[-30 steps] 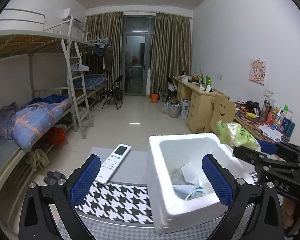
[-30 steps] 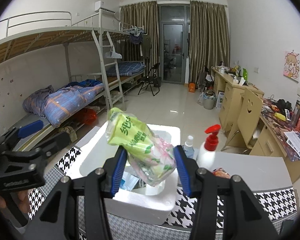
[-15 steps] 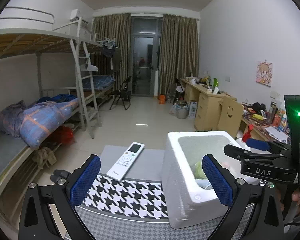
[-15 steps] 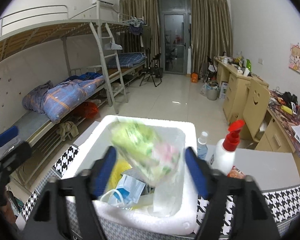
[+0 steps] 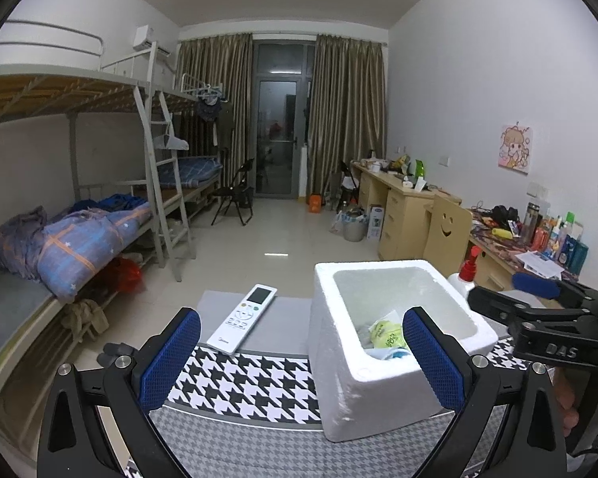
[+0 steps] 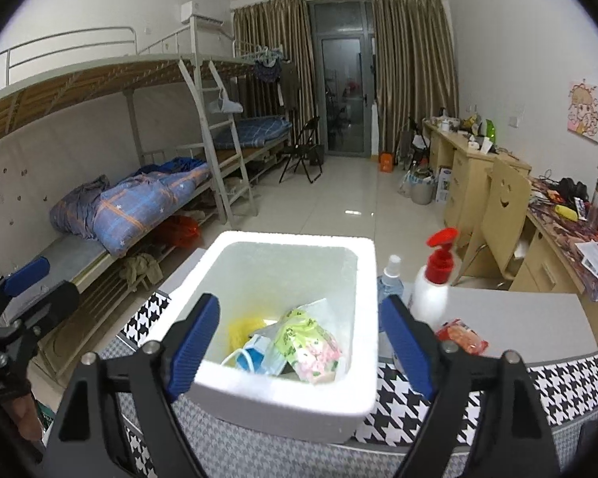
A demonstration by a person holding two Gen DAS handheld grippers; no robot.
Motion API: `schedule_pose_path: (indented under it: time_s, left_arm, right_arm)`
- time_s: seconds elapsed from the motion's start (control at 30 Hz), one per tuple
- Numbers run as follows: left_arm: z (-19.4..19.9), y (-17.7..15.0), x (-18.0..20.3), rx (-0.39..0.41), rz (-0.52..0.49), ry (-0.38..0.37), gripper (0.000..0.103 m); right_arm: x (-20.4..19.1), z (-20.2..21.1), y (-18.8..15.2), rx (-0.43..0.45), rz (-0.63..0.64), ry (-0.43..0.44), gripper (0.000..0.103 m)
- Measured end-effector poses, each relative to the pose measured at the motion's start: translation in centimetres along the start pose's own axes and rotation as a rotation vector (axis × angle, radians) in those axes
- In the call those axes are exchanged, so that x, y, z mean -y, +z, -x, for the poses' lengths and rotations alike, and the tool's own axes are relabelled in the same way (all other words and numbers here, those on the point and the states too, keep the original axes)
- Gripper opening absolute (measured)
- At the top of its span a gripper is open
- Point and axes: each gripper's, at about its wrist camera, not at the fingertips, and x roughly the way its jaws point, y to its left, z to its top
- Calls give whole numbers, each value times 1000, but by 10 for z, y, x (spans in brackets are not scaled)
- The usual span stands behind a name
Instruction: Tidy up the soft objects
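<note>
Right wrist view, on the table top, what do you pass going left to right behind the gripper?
White foam box → small clear spray bottle with white cap → white pump bottle with red top → red snack packet.

Left tongs (image 5: 301, 362): black angular frame, blue mesh-textured pads (image 5: 171, 358), silver screws at the joints. Right tongs (image 6: 299, 350): same black frame, blue pads (image 6: 404, 344), silver screws; white "DAS" lettering on the body.

"DAS" on the right tongs (image 5: 535, 285)
</note>
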Motion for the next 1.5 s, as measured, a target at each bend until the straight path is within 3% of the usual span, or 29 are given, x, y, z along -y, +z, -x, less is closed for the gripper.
schedule_pose_path:
  time_s: [0.1,0.67,1.13,1.5]
  left_arm:
    - [11,-2,3,6,-3,-6,102]
    - [80,-17,23,119,-57,-21,102]
    - [119,-35,37,159,-84,-30,102]
    - [139,-54,45,186,-87,-62,102]
  right_arm:
    - [-3,16,-4,30,12,-13,100]
    - [-10,88,-28,151,20,11,101]
    - [-17,144,-64,261,79,-41,101]
    - [-12,160,-87,296,70,-46,101]
